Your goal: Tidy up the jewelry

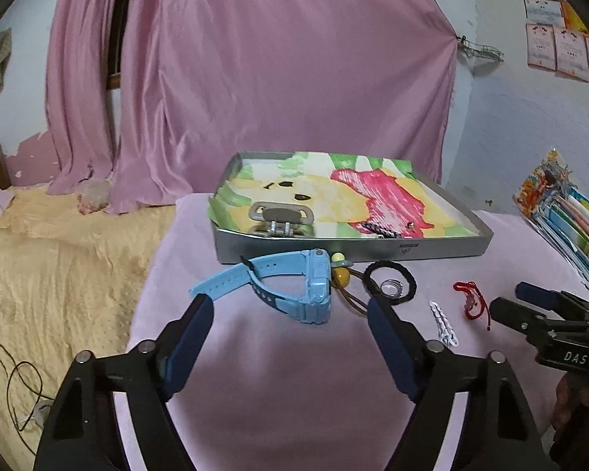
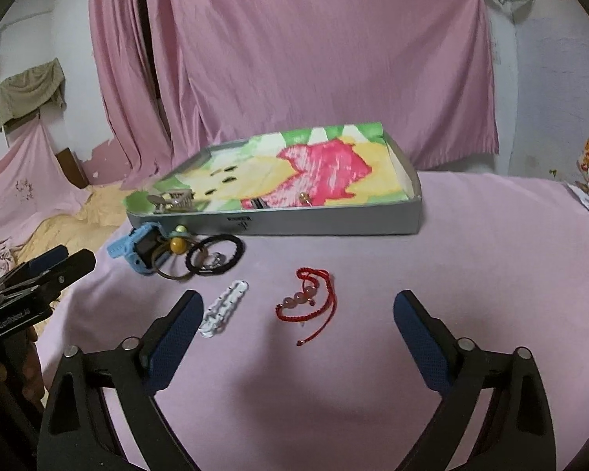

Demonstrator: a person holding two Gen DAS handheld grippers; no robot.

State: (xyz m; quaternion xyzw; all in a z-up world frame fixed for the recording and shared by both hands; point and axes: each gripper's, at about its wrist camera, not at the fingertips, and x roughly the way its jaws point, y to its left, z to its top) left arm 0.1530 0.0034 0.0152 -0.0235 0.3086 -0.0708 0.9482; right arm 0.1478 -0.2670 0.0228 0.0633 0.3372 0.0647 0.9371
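Left wrist view: left gripper (image 1: 288, 314) wide, nothing between the pads. Blue watch (image 1: 294, 288) lies just ahead at 12 o'clock, on its side, its loose strap running out toward 10 o'clock; long axis roughly crosswise to the fingers. Grey tray (image 1: 353, 249) sits just beyond the watch, near wall toward us. Black hair tie (image 1: 388, 282) with a small ring inside it lies at 1 o'clock, close to the right fingertip. Judgement: left is the nearer hand for the watch; little open room on that side.

Right wrist view: right gripper (image 2: 296, 314) wide, empty. Red cord bracelet (image 2: 308, 300) lies between the fingertips at 12 o'clock, its tail trailing toward 6. White clip (image 2: 224, 308) lies just beside the left finger (image 2: 176, 325), at 10 o'clock. Bare pink cloth (image 2: 491, 274) toward 2 o'clock leaves free room; tray beyond at 12.
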